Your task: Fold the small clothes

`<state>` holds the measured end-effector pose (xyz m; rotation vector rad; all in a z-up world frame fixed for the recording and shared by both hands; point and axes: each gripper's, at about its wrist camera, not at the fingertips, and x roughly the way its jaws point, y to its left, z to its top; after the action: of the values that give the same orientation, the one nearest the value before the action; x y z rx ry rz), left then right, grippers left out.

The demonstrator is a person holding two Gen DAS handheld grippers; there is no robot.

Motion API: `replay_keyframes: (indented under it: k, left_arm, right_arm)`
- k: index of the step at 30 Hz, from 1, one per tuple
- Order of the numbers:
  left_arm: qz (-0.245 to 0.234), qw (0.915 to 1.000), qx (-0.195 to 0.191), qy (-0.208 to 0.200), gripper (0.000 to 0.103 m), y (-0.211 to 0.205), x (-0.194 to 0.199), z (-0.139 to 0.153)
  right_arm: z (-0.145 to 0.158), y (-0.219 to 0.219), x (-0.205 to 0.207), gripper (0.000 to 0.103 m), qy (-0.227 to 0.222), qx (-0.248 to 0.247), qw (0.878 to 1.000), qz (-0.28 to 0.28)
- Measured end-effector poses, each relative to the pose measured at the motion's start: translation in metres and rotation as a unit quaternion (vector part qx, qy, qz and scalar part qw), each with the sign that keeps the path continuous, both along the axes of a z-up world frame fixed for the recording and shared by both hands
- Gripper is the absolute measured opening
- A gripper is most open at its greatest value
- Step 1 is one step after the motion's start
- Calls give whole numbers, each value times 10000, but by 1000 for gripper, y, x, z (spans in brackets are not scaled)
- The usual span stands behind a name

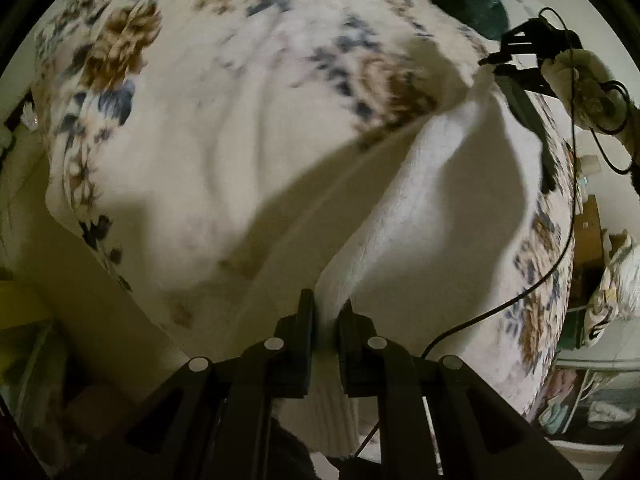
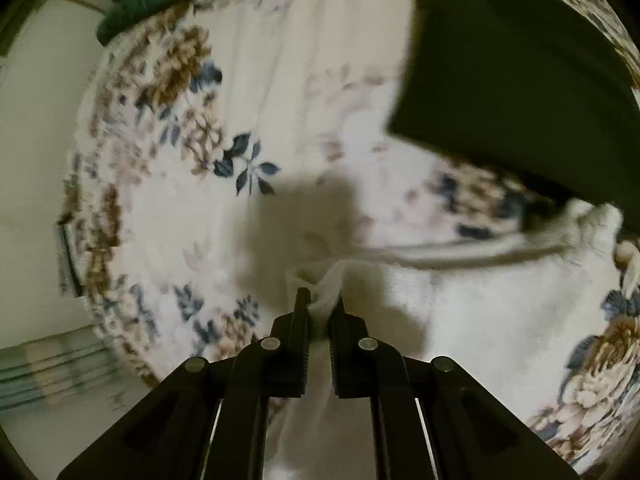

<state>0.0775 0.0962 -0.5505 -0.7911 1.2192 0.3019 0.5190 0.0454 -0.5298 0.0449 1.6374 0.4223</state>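
Black linkage arms fill the bottom of both wrist views, and between them each tool pinches cream fabric. Through the left wrist camera, the left tool [image 1: 326,312] has its two fingers drawn close on an edge of the cream garment [image 1: 420,208], a soft, fleecy piece that rises from the fingertips and stretches up and to the right, hanging in a broad fold ahead of the tool. At the far end of that stretch, well ahead and to the right, the right tool [image 1: 486,62] grips the garment's other end, with a gloved hand [image 1: 580,80] behind it and a thin black cable [image 1: 560,248] trailing down from it.

Through the right wrist camera, the right tool [image 2: 320,300] is likewise clamped on a bunched corner of the cream garment [image 2: 480,312], which spreads away to the right of the fingers; a folded hem or edge runs across just ahead of the tips. A dark garment [image 2: 512,80] lies ahead and to the right of this tool, its lower edge touching the cream one.

Beneath everything is the floral blanket [image 2: 192,152], white with brown and blue flowers, on a bed. A dark green cloth [image 2: 160,4] sits at the blanket's far edge, ahead and to the left of the right tool. Both views are somewhat blurred.
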Motion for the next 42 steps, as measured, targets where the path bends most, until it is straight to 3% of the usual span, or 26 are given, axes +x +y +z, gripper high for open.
replay_keyframes:
  k: [4, 8, 10, 12, 15, 17, 19, 22, 25, 28, 31, 33, 35, 36, 37, 42]
  left_arm:
    - [-25, 9996, -264, 138, 9, 19, 1, -31]
    - [-227, 9977, -491, 402, 19, 25, 5, -50]
    - [-182, 9969, -567, 520, 22, 33, -2, -51]
    - [-143, 9967, -625, 502, 30, 39, -8, -47]
    - [-65, 9965, -686, 482, 60, 50, -19, -37]
    - [14, 9963, -738, 432, 62, 58, -25, -31]
    - [-77, 9956, -796, 479, 62, 60, -23, -30]
    - [-311, 9959, -695, 486, 62, 56, -15, -32]
    - [-627, 9950, -486, 601, 62, 44, -6, -38]
    - [-794, 9934, -394, 730, 62, 31, -2, -48]
    - [-1039, 9907, -173, 859, 62, 18, -1, -53]
    - [-1183, 9892, -29, 861, 60, 11, -1, -53]
    - [-1312, 9876, 116, 848, 58, 4, -1, -53]
    - [-1354, 9874, 157, 805, 32, 2, 0, -52]
    - [-1414, 9865, 217, 803, 5, 0, 0, -51]
    - [-1289, 9891, 311, 640, 5, 0, -6, -33]
  right_arm:
    - [-26, 23, -4, 8, 21, -378, 9993, 9]
    - [-40, 30, -4, 11, 122, -691, 9975, 103]
    - [-38, 26, -4, 25, 305, -464, 9984, 90]
    - [-25, 14, -8, 54, 327, -177, 9993, 6]
    - [3, -15, -29, 65, 146, 86, 9998, 104]
    - [18, -39, -50, 75, 116, 188, 9997, 140]
    - [28, -70, -77, 81, 140, 323, 9993, 116]
    - [25, -124, -133, 81, 352, 309, 9989, 8]
    - [-4, -175, -210, 81, 930, 258, 9949, -297]
    - [-53, -213, -305, 81, 1791, 342, 9804, -743]
    - [-89, -229, -368, 73, 2121, 440, 9698, -1122]
    - [-111, -235, -398, 61, 2253, 532, 9635, -1348]
    - [-126, -238, -419, 20, 2220, 639, 9592, -1628]
    - [-130, -238, -426, 9, 2151, 655, 9597, -1684]
    - [-127, -239, -433, 8, 1941, 585, 9634, -1752]
    - [-101, -242, -456, 4, 1529, 162, 9740, -1666]
